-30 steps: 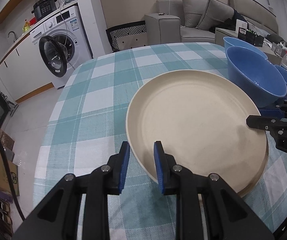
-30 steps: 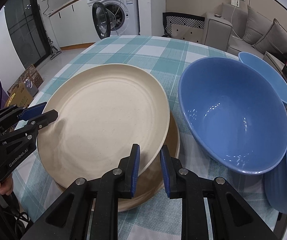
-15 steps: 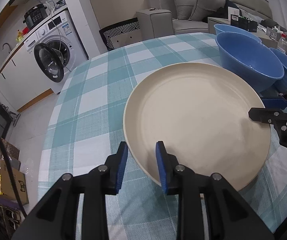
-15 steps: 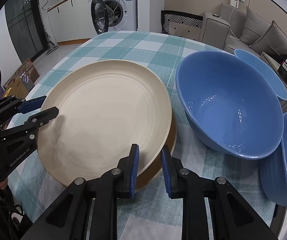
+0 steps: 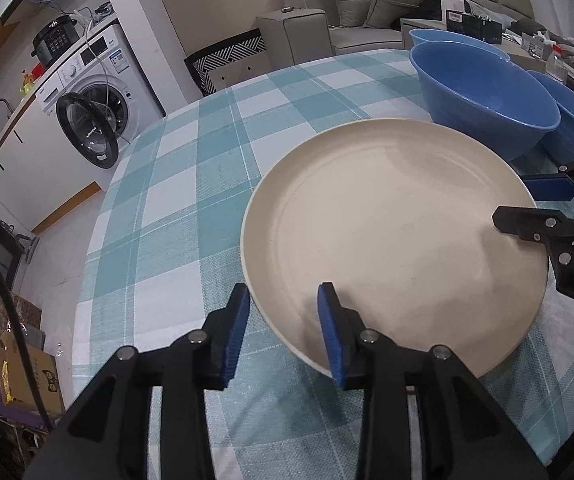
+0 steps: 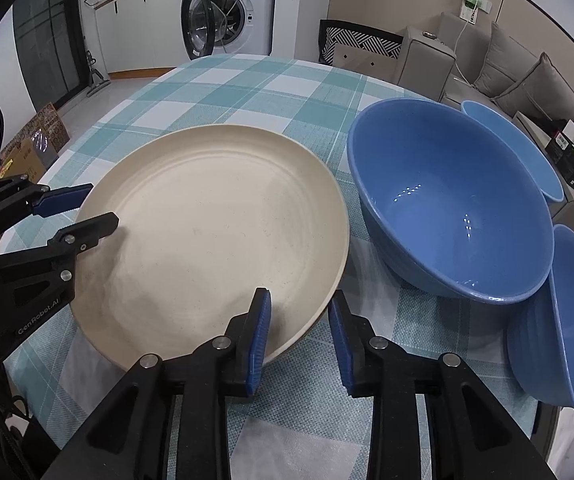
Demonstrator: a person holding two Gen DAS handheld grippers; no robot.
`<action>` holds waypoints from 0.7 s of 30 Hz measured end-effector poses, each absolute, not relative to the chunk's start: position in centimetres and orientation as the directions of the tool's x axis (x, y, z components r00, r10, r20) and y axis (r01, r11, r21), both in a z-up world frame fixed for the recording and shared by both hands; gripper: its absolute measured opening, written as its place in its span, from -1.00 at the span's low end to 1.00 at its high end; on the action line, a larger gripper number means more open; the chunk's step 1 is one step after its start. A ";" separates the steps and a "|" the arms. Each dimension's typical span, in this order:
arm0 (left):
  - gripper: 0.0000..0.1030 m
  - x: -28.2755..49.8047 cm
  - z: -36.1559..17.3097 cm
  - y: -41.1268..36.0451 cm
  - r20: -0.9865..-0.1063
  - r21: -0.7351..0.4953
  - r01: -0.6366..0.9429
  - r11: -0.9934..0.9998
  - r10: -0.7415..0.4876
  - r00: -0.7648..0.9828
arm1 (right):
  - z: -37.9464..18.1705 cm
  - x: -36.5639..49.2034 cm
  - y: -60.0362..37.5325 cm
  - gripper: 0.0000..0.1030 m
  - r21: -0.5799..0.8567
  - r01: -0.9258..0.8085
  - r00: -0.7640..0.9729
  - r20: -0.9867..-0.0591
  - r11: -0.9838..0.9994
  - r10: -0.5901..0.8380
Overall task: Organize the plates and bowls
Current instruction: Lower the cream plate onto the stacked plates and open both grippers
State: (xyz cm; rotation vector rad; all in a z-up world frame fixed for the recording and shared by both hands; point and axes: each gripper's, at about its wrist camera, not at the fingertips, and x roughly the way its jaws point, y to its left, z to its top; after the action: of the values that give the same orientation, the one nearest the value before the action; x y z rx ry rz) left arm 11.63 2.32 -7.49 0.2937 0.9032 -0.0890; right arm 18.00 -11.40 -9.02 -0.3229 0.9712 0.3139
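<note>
Left gripper [image 5: 283,330]: fingers have just been spreading; they straddle the near rim of the cream plate [image 5: 399,232], pads clear of it
Right gripper [image 6: 299,336]: fingers have also just been spreading, one over the plate's rim, one outside it, no pinch
Cream plate: lies flat on the checked cloth of the worktop [image 5: 175,208], between the two grippers
Large blue bowl [image 6: 451,204]: just beside the plate on the right gripper's side, tilted
Smaller blue bowls: one [image 6: 527,148] behind the large bowl, one [image 6: 563,320] near the worktop's edge
Washing machine [image 5: 91,112]: beyond the worktop, door open
</note>
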 end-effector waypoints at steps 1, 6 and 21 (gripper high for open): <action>-0.32 11.6 -7.6 2.3 -0.785 0.217 0.201 0.955 0.048 0.618 | -9.1 18.0 -11.4 -0.39 -0.130 -0.399 0.528 -0.842 0.908 0.112; -0.20 11.7 -7.9 2.2 -0.793 0.199 0.212 0.957 0.030 0.608 | -9.4 18.0 -11.5 -0.36 -0.124 -0.396 0.525 -0.844 0.910 0.113; 0.07 11.8 -7.8 2.4 -0.804 0.131 0.233 0.964 -0.034 0.594 | -9.1 17.7 -11.8 0.11 -0.076 -0.430 0.517 -0.838 0.900 0.176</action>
State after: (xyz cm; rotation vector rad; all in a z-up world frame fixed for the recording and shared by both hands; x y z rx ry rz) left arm 11.82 2.37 -7.77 0.2326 0.9239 -0.1564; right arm 17.71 -11.81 -9.06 -0.2897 0.9633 0.3697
